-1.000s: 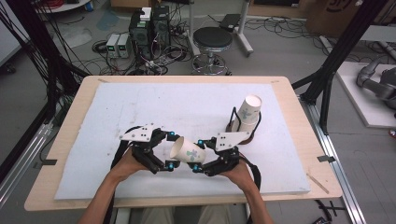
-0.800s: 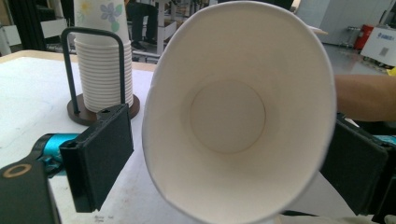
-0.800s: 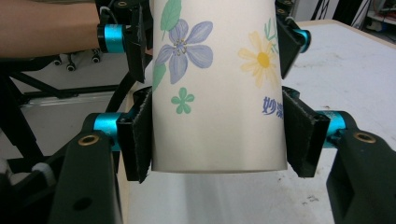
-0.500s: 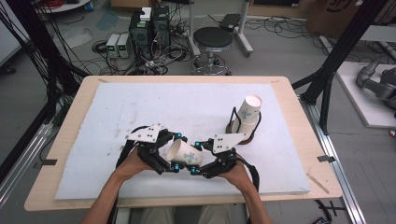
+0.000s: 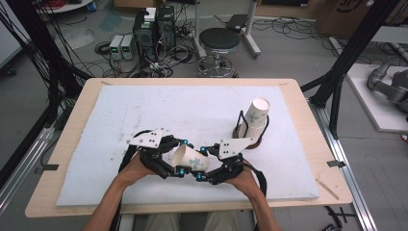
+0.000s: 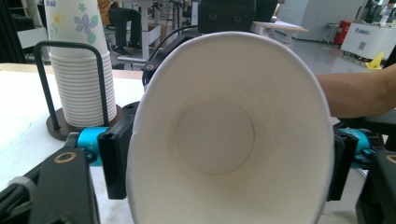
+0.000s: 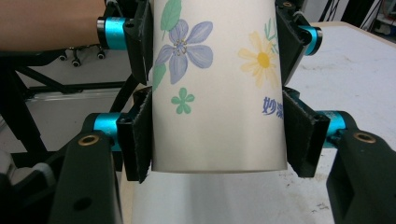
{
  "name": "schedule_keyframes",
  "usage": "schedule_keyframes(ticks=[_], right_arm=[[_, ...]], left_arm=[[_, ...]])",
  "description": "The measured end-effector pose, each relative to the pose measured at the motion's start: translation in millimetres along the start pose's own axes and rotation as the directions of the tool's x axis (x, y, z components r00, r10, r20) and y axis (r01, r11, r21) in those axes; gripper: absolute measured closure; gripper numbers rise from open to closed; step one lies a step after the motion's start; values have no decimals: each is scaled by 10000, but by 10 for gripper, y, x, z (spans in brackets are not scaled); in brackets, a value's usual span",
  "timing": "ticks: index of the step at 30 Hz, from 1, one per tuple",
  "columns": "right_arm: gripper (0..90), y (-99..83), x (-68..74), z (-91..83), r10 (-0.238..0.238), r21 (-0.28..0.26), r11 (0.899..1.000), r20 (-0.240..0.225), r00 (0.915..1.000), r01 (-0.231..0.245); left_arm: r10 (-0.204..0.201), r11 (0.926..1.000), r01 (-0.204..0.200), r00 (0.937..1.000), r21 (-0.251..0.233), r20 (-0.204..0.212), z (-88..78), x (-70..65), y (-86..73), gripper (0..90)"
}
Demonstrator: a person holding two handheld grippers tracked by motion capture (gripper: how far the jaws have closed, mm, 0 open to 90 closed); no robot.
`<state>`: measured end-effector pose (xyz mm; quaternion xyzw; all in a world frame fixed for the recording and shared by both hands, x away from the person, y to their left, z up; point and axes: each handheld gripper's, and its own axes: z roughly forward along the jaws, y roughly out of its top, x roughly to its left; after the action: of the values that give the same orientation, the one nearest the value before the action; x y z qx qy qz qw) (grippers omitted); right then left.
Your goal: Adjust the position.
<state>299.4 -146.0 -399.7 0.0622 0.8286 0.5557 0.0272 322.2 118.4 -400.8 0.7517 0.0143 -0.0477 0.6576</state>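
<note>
since a moment ago the left gripper (image 5: pixel 179 166) has just been closing, and now its jaws squeeze the wide end of the paper cup (image 5: pixel 190 160). right gripper (image 5: pixel 206 169) pinches the narrow end. cup lies sideways at 6 o'clock on the soft white mat (image 5: pixel 144 110); it looks ready to hand over. smooth, thin, flowery.

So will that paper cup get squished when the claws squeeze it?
Probably a bit. The paper cup has thin walls and its rim already looks oval between the left claw pads. It seems empty, so likely very light. Lying loose on its side, it would probably roll in a curve.
</note>
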Motion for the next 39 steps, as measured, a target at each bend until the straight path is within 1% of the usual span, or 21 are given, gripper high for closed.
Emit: schedule_keyframes(ticks=[2, 3, 4, 9, 12, 25, 26, 27, 28, 30, 31, 33, 34, 35, 38, 39], right_arm=[[367, 0, 2, 3, 49, -27, 10000, -5, 10000, -49], [367, 0, 0, 1, -3, -14, 10000, 8, 10000, 3], [367, 0, 6, 2, 61, -17, 10000, -10, 10000, -61], [369, -4, 6, 6, 21, 21, 10000, -40, 10000, -21], [371, -5, 8, 5, 38, 13, 10000, -71, 10000, -38], [370, -8, 4, 2, -61, 15, 10000, -48, 10000, 61], [361, -7, 5, 3, -76, 21, 10000, -25, 10000, 76], [323, -7, 10, 6, -56, 84, 9999, -39, 10000, 57], [268, -7, 18, 9, -30, 70, 10000, 96, 9999, 29], [212, -7, 16, 6, -21, 49, 10000, 204, 9998, 20], [205, -7, 13, 4, 36, 55, 10000, 143, 9999, -36], [205, -8, 12, 3, 62, 80, 9999, 281, 9996, -65], [205, -12, 14, 2, 84, 171, 9998, 270, 9996, -89], [205, -14, 17, 4, 104, 147, 9998, 300, 9995, -108], [206, -15, 14, 10, 30, 138, 9999, 303, 9995, -34], [206, -15, 16, 8, 73, 155, 9998, 292, 9995, -78]], left_arm=[[45, 10000, -45, 10000, 0, 9, -6, -2, 0, 271], [43, 10000, -43, 10000, 11, 21, -8, -3, 0, 271], [33, 10000, -33, 10000, 27, 35, -9, -4, 0, 271], [58, 9999, -58, 10000, 90, 33, -17, -8, -2, 280], [101, 9999, -101, 9999, 38, 50, -18, -13, -1, 295], [205, 9997, -206, 9998, 103, 30, -20, -18, 2, 326], [196, 9998, -196, 9998, 97, 44, -22, -17, 3, 326], [184, 9998, -184, 9998, 81, 15, -25, -18, 4, 325], [176, 9998, -176, 9998, 61, -4, -26, -19, 4, 326], [202, 9998, -201, 9998, 67, -31, -35, -17, 4, 327], [171, 9998, -171, 9999, 73, -23, -39, -17, 4, 327], [176, 9998, -176, 9998, 76, -37, -37, -17, 2, 329], [176, 9998, -176, 9998, 84, -26, -37, -17, 2, 331], [210, 9997, -210, 9998, 90, -23, -37, -17, 3, 332], [202, 9998, -202, 9998, 86, -59, -41, -18, 4, 335], [207, 9998, -206, 9998, 81, -45, -44, -17, 4, 335]])
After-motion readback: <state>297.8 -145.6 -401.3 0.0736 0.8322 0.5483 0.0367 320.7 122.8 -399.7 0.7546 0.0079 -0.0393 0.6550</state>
